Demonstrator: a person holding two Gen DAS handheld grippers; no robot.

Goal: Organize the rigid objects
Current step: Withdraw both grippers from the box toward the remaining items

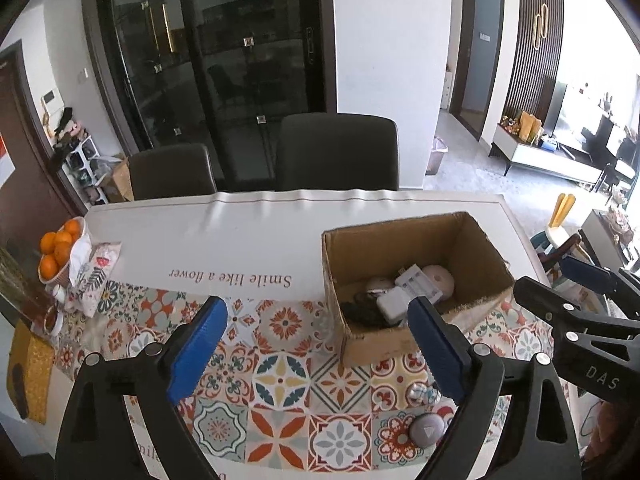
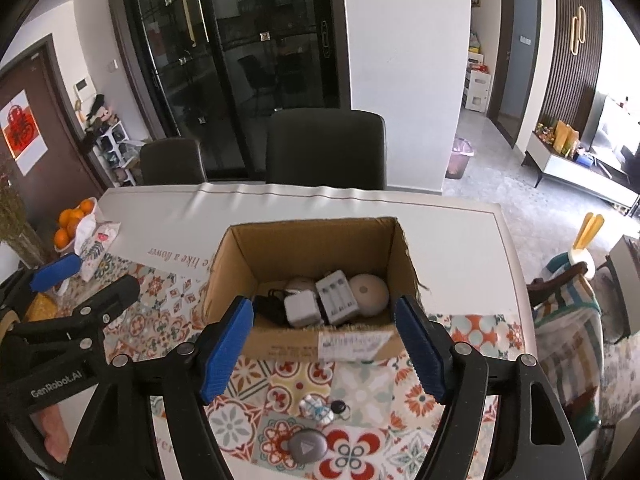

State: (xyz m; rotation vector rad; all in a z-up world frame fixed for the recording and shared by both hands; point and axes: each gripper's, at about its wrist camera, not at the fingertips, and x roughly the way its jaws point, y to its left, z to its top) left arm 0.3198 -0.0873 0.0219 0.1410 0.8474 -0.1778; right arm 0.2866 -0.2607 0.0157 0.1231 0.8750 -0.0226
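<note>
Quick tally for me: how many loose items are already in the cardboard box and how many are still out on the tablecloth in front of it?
In the cardboard box: 5 (beige dome, second dome, white charger tray, white adapter, black cable bundle)
On the tablecloth: 3 (grey disc, white-blue trinket, black tag)
Total: 8

It was a lived-in home: a dining table (image 2: 460,216) under a patterned cloth (image 2: 360,396), two dark chairs (image 2: 326,148) tucked in, oranges (image 1: 58,250) in a bowl, shoe shelves (image 2: 116,148) by the door, a lounge sideboard (image 2: 576,164) beyond.
</note>
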